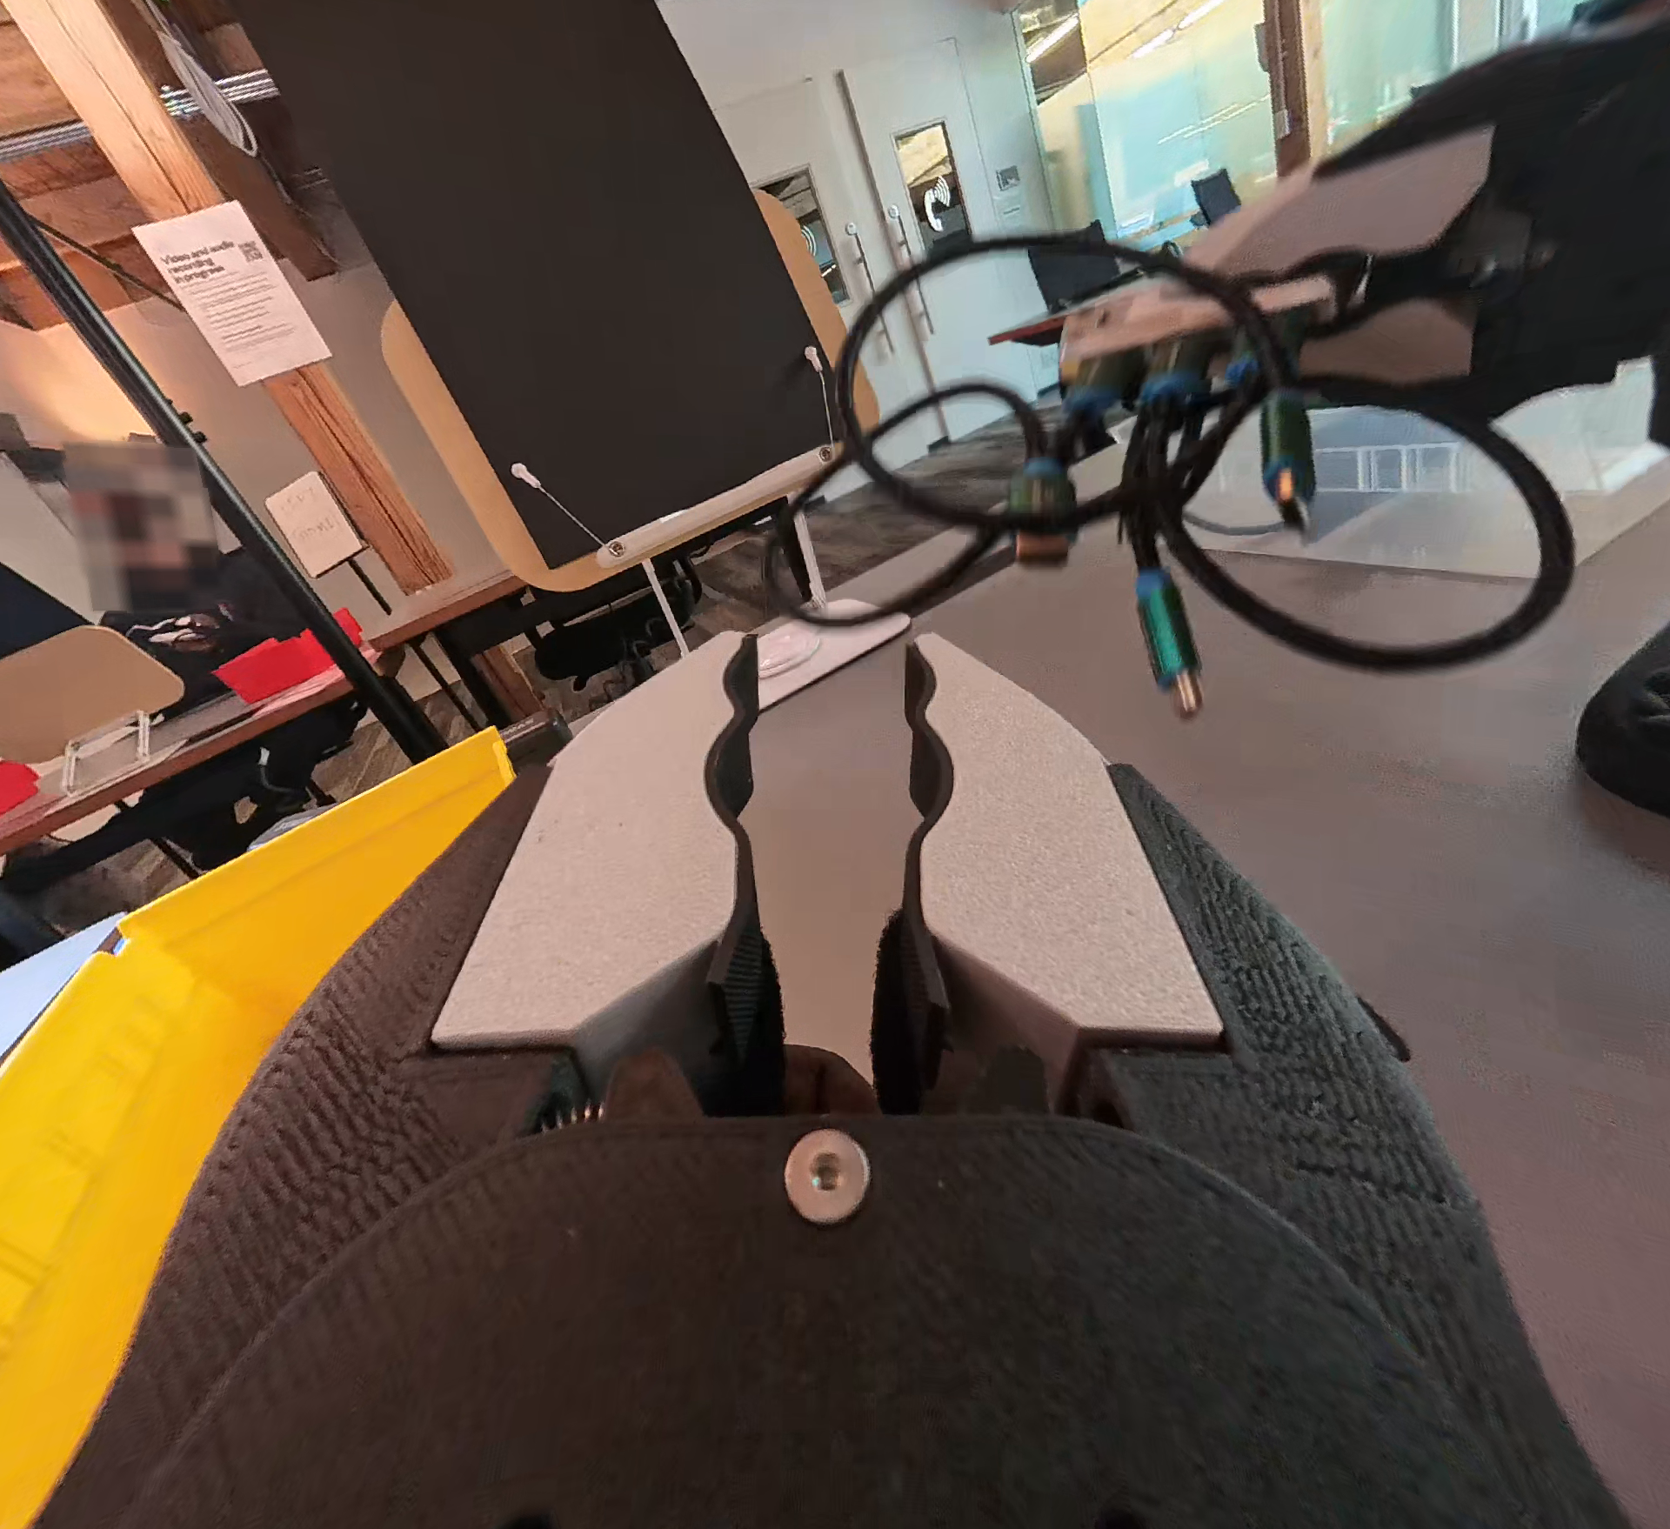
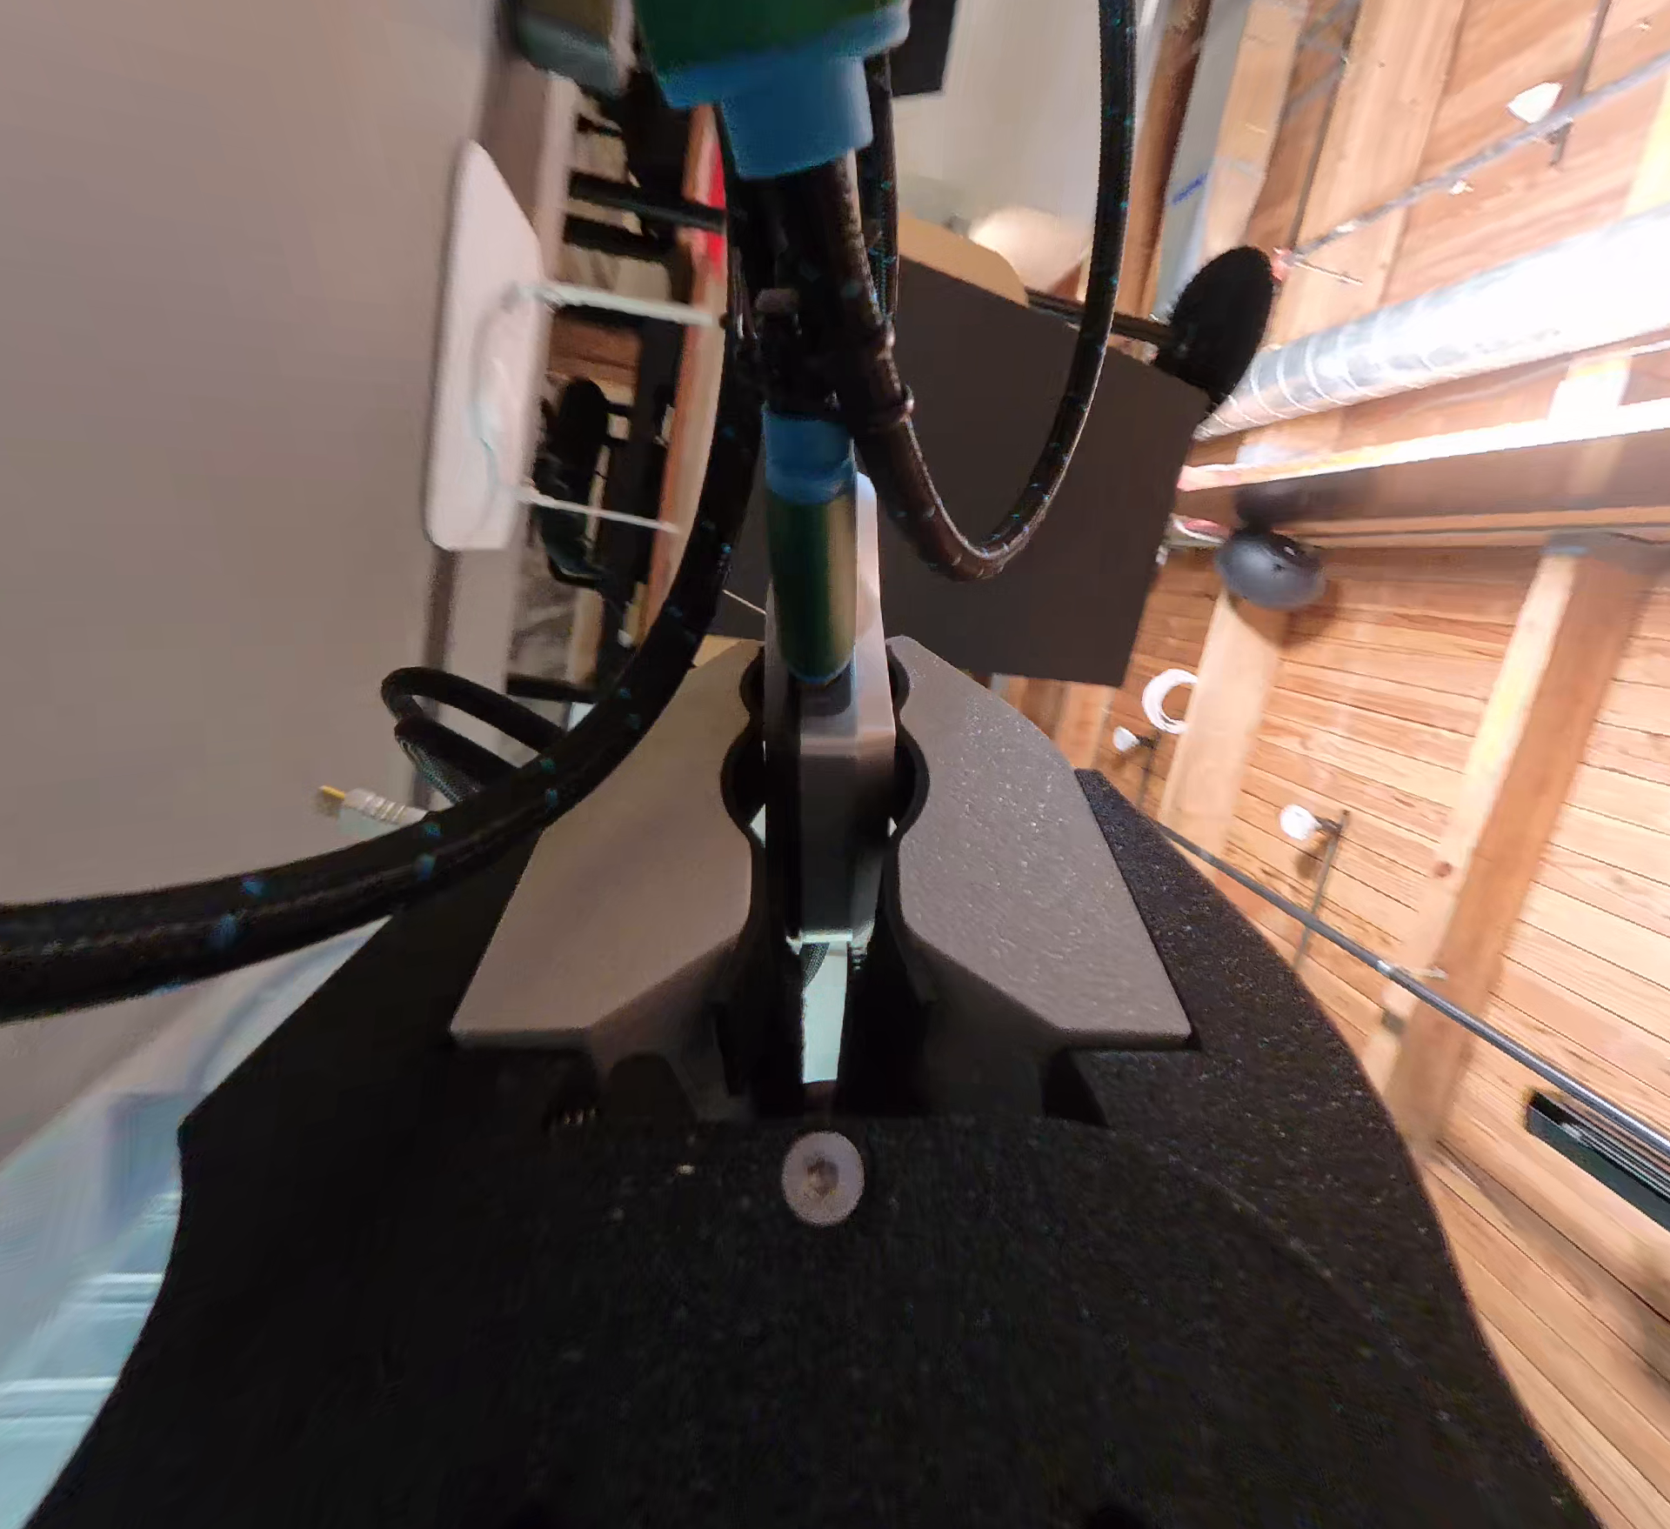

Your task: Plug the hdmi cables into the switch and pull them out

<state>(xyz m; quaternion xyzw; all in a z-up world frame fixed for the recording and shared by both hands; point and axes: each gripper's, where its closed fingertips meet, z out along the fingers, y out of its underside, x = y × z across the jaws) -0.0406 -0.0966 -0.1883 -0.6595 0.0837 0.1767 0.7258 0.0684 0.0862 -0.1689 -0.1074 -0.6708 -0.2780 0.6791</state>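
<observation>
In the left wrist view my right gripper [image 1: 1328, 293] comes in from the upper right, held in the air and shut on the flat grey switch [image 1: 1166, 320]. Several black braided HDMI cables [image 1: 1355, 582] hang from the switch in loops. Some green plugs [image 1: 1166, 383] sit at its edge, and loose green plugs [image 1: 1170, 636] dangle over the table. In the right wrist view my right gripper [image 2: 827, 672] clamps the switch [image 2: 840, 808], with a green plug [image 2: 809, 582] in its far edge. My left gripper [image 1: 827, 654] is open and empty, low over the grey table [image 1: 1265, 898].
A yellow bin [image 1: 181, 989] stands close on the left. A black board on a stand [image 1: 542, 221] with a white base [image 1: 840, 636] is at the table's far edge. A black tripod pole [image 1: 226, 492] rises at left. A dark sleeve [image 1: 1627, 736] rests at the right edge. Some 20 cm of space lies between my two pairs of fingers.
</observation>
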